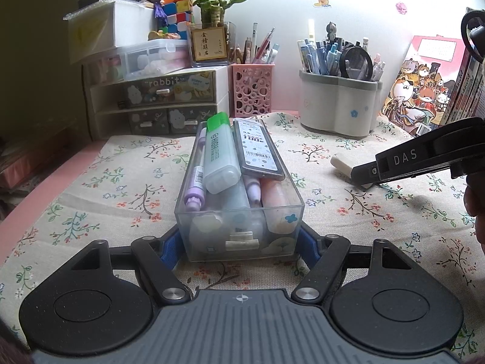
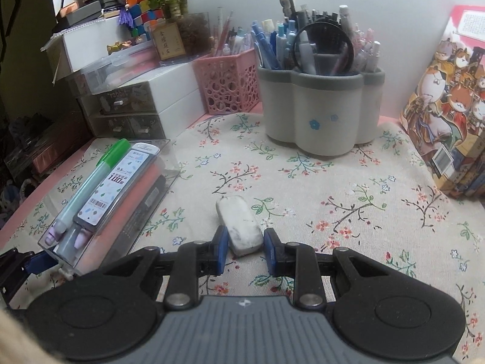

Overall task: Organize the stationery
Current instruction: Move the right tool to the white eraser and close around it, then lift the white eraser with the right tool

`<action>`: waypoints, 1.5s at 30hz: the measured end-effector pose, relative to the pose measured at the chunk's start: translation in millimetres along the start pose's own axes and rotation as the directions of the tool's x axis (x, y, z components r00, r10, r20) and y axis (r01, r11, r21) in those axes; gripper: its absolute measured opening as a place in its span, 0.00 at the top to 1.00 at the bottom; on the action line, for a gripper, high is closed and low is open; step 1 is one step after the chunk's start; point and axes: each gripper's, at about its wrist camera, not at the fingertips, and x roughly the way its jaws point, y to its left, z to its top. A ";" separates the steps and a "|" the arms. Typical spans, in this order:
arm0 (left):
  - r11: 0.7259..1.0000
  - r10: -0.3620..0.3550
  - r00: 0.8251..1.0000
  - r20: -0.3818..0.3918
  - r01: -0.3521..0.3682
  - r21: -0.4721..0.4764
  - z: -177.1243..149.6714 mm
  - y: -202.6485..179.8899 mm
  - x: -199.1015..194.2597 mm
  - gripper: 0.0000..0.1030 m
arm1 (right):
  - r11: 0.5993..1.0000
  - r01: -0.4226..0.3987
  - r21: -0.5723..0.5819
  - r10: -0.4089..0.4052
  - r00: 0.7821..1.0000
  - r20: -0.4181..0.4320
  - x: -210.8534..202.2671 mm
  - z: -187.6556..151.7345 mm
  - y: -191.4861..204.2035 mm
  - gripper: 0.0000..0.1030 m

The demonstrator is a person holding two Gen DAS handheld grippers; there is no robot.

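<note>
A clear plastic box (image 1: 239,236) full of stationery stands on the floral cloth, with a green-capped highlighter (image 1: 219,151) and a grey lead case (image 1: 257,148) on top. My left gripper (image 1: 239,245) is shut on the box's near end. The box also shows in the right wrist view (image 2: 145,200) at the left. A smudged white eraser (image 2: 241,226) lies on the cloth. My right gripper (image 2: 244,250) is open, its blue pads on either side of the eraser's near end with small gaps. In the left wrist view the eraser (image 1: 341,163) lies under the right gripper's fingers (image 1: 372,171).
A grey pen holder (image 2: 318,112) full of pens stands behind the eraser. A pink perforated basket (image 2: 230,82) and small drawer units (image 1: 157,103) stand at the back left. Books (image 2: 448,115) stand at the right edge.
</note>
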 end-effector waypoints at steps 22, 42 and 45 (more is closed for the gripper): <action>1.000 0.000 1.000 0.000 0.000 0.000 0.0 0.0 0.0 0.29 | 0.994 -0.036 -0.102 0.024 0.993 -0.116 23.4 23.5 12.7 0.67; 1.000 0.000 1.000 0.000 0.000 -0.001 -0.1 -0.1 0.0 0.29 | 0.977 0.000 -0.214 -0.016 0.997 -0.072 24.8 17.3 20.6 0.76; 1.000 0.000 1.000 0.000 0.000 0.000 0.0 -0.1 0.0 0.29 | 0.980 0.026 -0.195 -0.036 0.998 -0.047 22.8 12.2 23.9 0.76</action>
